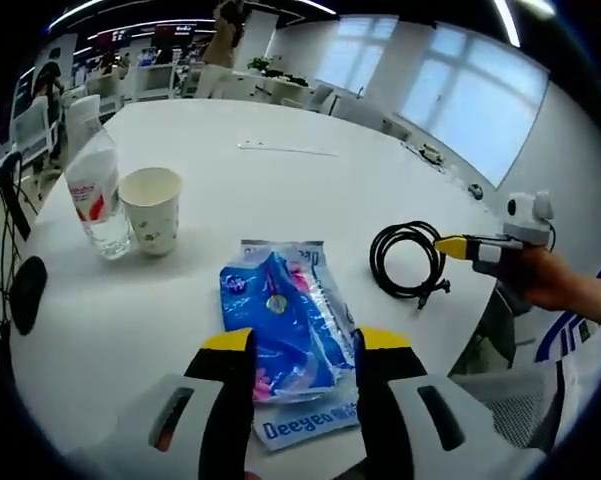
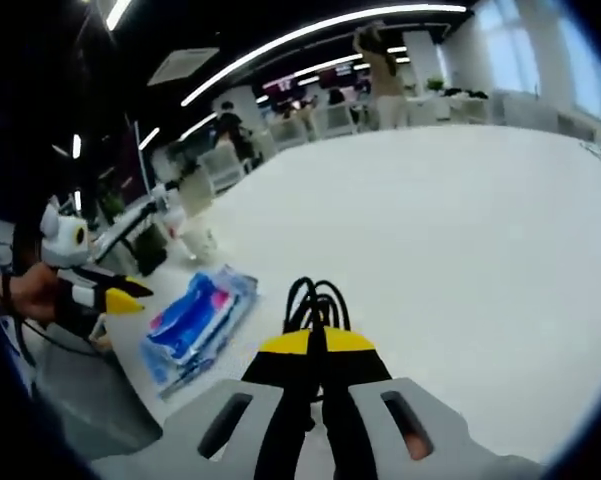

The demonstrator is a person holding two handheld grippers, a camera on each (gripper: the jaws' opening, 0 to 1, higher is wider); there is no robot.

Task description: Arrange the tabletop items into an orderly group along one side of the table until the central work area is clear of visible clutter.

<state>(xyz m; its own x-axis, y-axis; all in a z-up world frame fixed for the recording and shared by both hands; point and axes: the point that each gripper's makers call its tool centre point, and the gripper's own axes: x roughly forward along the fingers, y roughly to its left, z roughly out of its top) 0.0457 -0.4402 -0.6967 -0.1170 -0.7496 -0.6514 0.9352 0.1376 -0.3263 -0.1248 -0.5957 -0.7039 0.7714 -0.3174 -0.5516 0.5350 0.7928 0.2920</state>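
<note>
In the left gripper view, the left tool [image 1: 305, 345] stands with its jaws apart on either side of the near end of a blue packet [image 1: 280, 330] lying flat on the white tabletop [image 1: 280, 190]; whether the yellow tips touch the wrapper I cannot tell. A water bottle [image 1: 95, 195] and a paper cup [image 1: 152, 208] stand just beside each other at the far left edge, and a coiled black cable [image 1: 405, 258] lies to the right, where the right tool [image 1: 458, 247] reaches its edge. To move the packet well, I judge the jaws should close low on its near end and slide it toward the bottle and cup without crumpling it. In the right gripper view, the right tool [image 2: 315, 342] has its jaws together, apparently pinching the cable [image 2: 315, 300], though the contact is partly hidden. The packet [image 2: 195, 320] lies to its left, near the left tool [image 2: 120, 298].
</note>
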